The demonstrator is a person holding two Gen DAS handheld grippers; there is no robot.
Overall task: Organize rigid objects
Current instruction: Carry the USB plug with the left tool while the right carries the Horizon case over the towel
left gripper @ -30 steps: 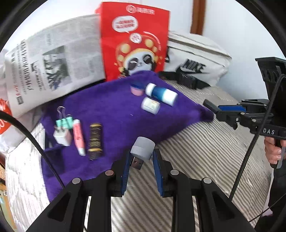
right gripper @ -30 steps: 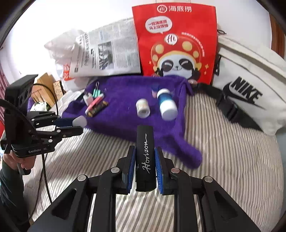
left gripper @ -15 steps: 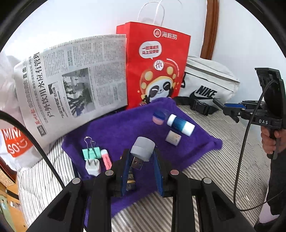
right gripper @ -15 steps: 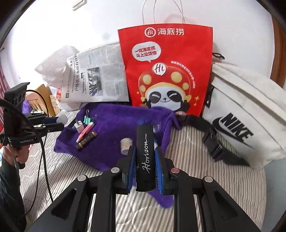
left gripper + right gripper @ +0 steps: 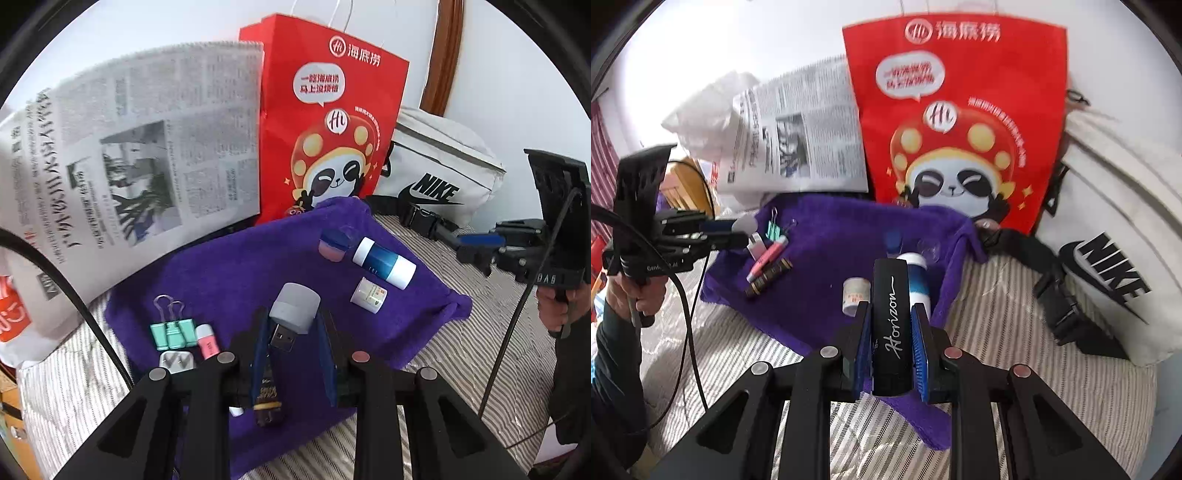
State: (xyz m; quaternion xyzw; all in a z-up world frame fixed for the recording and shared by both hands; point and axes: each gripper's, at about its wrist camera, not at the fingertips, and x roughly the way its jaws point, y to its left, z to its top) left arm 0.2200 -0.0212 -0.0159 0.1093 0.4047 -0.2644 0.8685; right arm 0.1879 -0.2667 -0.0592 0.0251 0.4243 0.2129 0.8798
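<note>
left gripper (image 5: 293, 334): clamps grey USB plug (image 5: 293, 314) over purple towel (image 5: 229, 280) | right gripper (image 5: 890, 334): clamps black "Horizon" case (image 5: 890, 317), perhaps a glasses case, at towel's near edge

Two wrist fisheyes, angled down from close range, facing the wall, sharing the purple towel (image 5: 229, 273).

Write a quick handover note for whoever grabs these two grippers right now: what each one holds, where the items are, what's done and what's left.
Left gripper: shut on the grey USB light.
Right gripper: shut on the black Horizon case.
On the purple towel: binder clips, pink tube, white plug, dark tube, blue-white bottle, small white jar, blue-lidded pot.
Done: those seven laid out.
Left: place both held items.
</note>
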